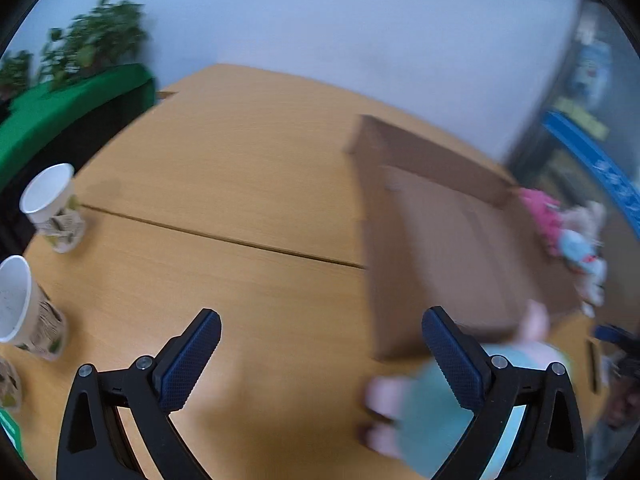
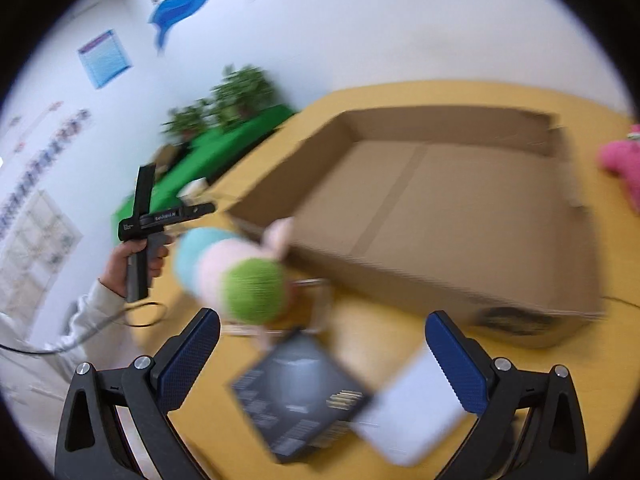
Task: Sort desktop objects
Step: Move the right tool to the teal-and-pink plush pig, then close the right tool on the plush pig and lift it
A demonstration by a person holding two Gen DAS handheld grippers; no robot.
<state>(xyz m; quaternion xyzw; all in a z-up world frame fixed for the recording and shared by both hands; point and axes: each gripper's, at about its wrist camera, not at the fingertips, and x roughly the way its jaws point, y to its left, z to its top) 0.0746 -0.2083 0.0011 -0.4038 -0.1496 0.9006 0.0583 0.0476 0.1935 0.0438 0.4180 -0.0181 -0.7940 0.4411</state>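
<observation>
**Desk sort: stock on hand, both tools unloaded**

**Receptacle.** Cardboard box (image 2: pixel 452 208), shallow, open-topped and with nothing seen inside, resting on the wooden surface (image 1: pixel 224 168). Stiff walls, light; it probably serves as the bin and needs no handling.

**Item 1.** Plush toy (image 2: pixel 236 276), striped pale blue, pink and green, lying on the surface just in front of the box's near wall. Soft, light, compressible, not fragile. Best taken across the narrow body, where the fingers can sink in; a pinch on a limb would likely let it swing.

**Item 2.** Black printed carton (image 2: pixel 300 396), flat on the surface between the right fingers, its corner overlapping a white flat object (image 2: pixel 408 408). Both look rigid, thin and smooth; judged slippery, to be gripped by an edge.

**Item 3.** Paper cups (image 1: pixel 52 208), white-rimmed with leaf print, upright at the left edge of the surface, well apart from the box. Light, easily crushed; grip gently at the rim or wall.

**Item 4.** Pink and pale plush toys (image 1: pixel 560 232) beyond the box's far side; heavily blurred.

**Left gripper** (image 1: pixel 320 360): fingers spread wide, carrying nothing, angled down over bare surface with the box to its right. The right camera shows the person's hand (image 2: pixel 132 260) around its handle.

**Right gripper** (image 2: pixel 322 364): fingers spread wide, holding nothing, tilted down above the carton and white object, the plush toy just ahead.
</observation>
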